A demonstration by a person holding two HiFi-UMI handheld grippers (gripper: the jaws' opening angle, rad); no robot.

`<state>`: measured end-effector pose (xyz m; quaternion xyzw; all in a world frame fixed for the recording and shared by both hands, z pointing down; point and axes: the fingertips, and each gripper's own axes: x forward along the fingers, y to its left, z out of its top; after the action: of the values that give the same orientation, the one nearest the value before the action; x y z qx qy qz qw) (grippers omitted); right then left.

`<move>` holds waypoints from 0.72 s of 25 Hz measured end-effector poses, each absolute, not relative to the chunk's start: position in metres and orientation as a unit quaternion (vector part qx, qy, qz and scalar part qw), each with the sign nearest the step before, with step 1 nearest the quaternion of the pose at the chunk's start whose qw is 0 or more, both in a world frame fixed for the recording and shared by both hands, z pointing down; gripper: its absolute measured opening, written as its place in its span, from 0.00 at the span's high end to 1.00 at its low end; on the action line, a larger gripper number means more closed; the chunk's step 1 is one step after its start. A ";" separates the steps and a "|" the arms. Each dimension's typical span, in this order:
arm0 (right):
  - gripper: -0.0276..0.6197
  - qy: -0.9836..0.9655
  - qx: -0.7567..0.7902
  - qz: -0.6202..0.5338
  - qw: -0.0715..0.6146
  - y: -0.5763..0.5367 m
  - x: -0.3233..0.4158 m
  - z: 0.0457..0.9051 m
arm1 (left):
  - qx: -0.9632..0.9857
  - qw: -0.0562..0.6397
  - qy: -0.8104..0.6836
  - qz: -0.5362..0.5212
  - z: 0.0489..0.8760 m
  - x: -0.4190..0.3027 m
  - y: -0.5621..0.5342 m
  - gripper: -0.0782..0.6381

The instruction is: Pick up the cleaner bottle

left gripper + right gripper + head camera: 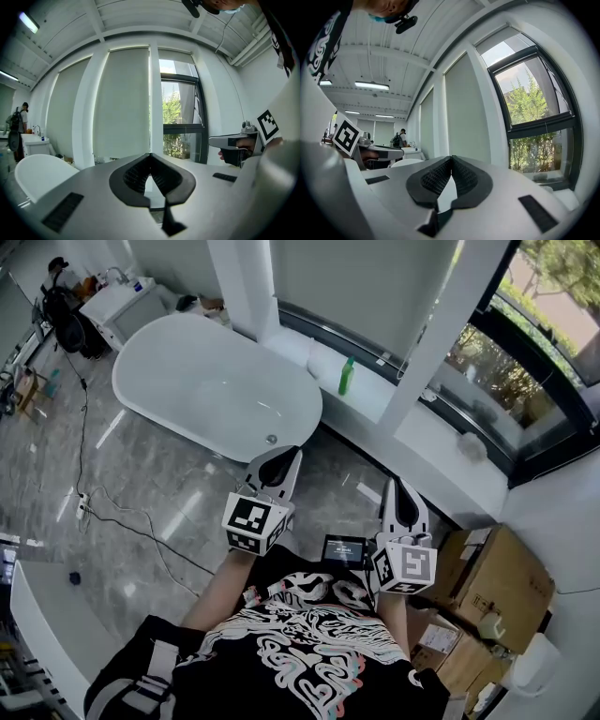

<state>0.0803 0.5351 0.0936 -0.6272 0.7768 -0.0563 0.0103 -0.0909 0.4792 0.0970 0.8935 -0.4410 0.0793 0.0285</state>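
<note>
Underfoot, a glossy grey marble floor fills a bright bathroom. A white oval tub stands on it, and a white ledge runs below dark-framed windows with foliage outside. White columns rise along the ledge line.

Surroundings: a black cable trails over the floor at left. Cardboard boxes are stacked at lower right. A bystander with a backpack stands far off by a white counter.

Bottle: green, on the ledge just past the tub's right end, between two columns. It stands upright, long axis vertical, cap up. The tub's end and a strip of floor lie between it and the grippers; nothing covers it.

Left gripper and right gripper: held side by side before the wearer's chest, aimed toward the ledge, well apart from the bottle. Each gripper's jaws meet at the tips with nothing between them. A small screen shows between the two marker cubes.
</note>
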 end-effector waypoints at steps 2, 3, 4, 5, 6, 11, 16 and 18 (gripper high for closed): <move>0.91 0.775 -0.629 -0.058 0.010 0.534 0.083 0.098 | 0.891 0.030 -0.446 0.081 0.102 -0.093 0.476 0.87; 0.91 0.774 -0.631 -0.058 0.009 0.534 0.085 0.100 | 0.890 0.030 -0.448 0.081 0.105 -0.093 0.474 0.87; 0.91 0.772 -0.633 -0.058 0.008 0.533 0.087 0.102 | 0.890 0.031 -0.448 0.080 0.107 -0.093 0.471 0.87; 0.91 0.770 -0.636 -0.058 0.006 0.531 0.090 0.103 | 0.890 0.033 -0.448 0.079 0.109 -0.092 0.468 0.87; 0.91 0.768 -0.638 -0.058 0.004 0.529 0.093 0.105 | 0.891 0.035 -0.447 0.078 0.111 -0.090 0.463 0.87; 0.91 0.762 -0.644 -0.060 -0.004 0.505 0.103 0.111 | 0.895 0.039 -0.438 0.074 0.119 -0.076 0.434 0.87; 0.91 0.762 -0.645 -0.062 -0.013 0.457 0.112 0.116 | 0.899 0.029 -0.432 0.069 0.122 -0.062 0.384 0.87; 0.91 0.762 -0.644 -0.060 -0.019 0.428 0.114 0.117 | 0.900 0.023 -0.432 0.062 0.120 -0.060 0.354 0.87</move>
<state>0.1140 0.4283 0.1172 -0.6443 0.7622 -0.0597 -0.0185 -0.0596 0.3536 0.1199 0.8996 -0.4317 0.0618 0.0227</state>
